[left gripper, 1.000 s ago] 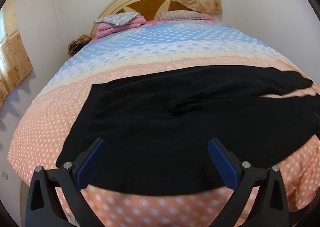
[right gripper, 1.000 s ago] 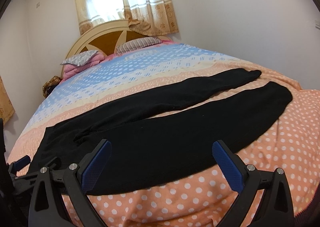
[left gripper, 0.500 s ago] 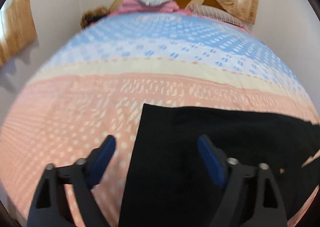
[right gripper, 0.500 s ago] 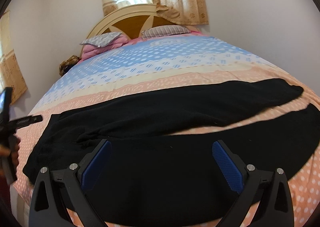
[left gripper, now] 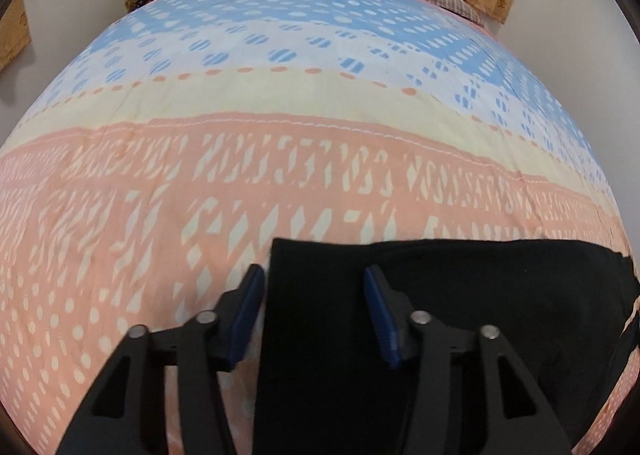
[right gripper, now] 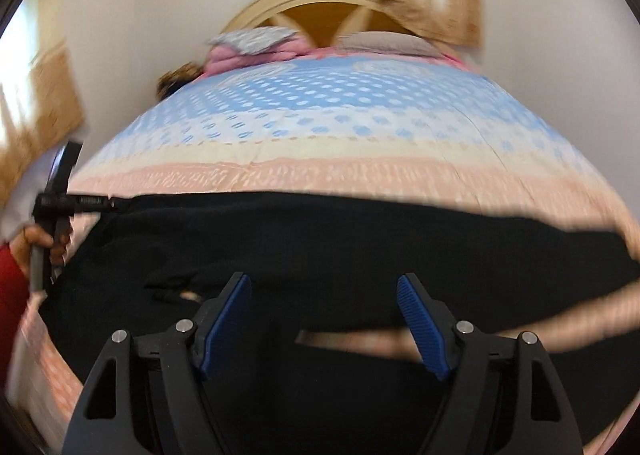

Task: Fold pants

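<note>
Pants (left gripper: 440, 315): black, soft knit, limp and light by the look; best pinched at the waistband corner and a leg edge. Left gripper (left gripper: 314, 315) closing astride that corner, right gripper (right gripper: 324, 325) closing over the legs, neither pressing cloth. Spread flat across the near peach end of the bedspread (left gripper: 280, 115).

Open bedspread beyond the pants, clutter only at the headboard

Bare quilt (left gripper: 280, 143) free ahead; black pants (left gripper: 460, 295) flat across the near edge; pillows (right gripper: 256, 39) and folded pink blanket (right gripper: 240, 55) blocking the far end.

Pants (left gripper: 460, 315) cut off (lower edge)
</note>
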`<action>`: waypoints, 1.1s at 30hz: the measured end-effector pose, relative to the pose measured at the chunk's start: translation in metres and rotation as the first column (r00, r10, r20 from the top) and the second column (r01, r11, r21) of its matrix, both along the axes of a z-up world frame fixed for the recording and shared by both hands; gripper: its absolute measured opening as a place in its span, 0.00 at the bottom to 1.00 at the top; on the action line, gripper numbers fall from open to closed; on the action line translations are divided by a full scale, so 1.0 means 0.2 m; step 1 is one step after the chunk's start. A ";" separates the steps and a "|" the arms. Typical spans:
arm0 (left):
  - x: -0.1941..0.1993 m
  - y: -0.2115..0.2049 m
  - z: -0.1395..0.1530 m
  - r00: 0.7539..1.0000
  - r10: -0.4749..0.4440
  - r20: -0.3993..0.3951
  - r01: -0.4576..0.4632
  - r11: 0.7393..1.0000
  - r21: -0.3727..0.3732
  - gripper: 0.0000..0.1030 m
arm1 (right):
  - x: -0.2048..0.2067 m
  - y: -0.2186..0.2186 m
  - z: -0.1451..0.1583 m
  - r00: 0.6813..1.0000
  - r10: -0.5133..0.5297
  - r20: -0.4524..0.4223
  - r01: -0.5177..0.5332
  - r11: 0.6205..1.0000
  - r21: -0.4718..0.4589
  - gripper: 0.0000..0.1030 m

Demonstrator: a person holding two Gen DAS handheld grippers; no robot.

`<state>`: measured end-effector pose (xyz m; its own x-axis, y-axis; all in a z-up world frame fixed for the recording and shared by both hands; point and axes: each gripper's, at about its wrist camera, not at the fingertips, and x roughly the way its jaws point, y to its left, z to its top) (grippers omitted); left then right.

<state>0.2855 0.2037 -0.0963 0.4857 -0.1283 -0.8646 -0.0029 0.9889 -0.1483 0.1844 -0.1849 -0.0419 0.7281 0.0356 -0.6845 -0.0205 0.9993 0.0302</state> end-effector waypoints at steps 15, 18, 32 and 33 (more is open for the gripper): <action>0.11 0.08 -0.01 1.000 -0.002 0.017 0.003 0.999 -0.036 0.50 | 0.83 -0.18 -0.29 0.909 0.305 -0.286 -0.307 0.951 0.040 0.75; 0.13 0.05 -0.01 0.999 -0.017 0.031 0.018 1.000 -0.002 0.47 | 0.81 -0.15 -0.29 0.894 0.344 -0.287 -0.352 0.936 0.024 0.64; -0.08 0.07 0.34 0.974 -0.013 0.227 0.031 0.997 -0.074 0.15 | 0.43 -0.08 0.14 0.929 0.357 -0.094 -0.351 0.933 0.073 0.07; -0.12 0.08 0.38 0.968 -0.013 0.249 0.032 0.997 -0.071 0.15 | 0.37 -0.07 0.18 0.930 0.360 -0.072 -0.355 0.932 0.077 0.07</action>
<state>0.2613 0.2196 -0.0202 0.6799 -0.2011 -0.7052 0.0656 0.9745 -0.2146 0.2583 -0.1994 -0.0052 0.5999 0.3272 -0.7301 -0.3711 0.9223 0.1084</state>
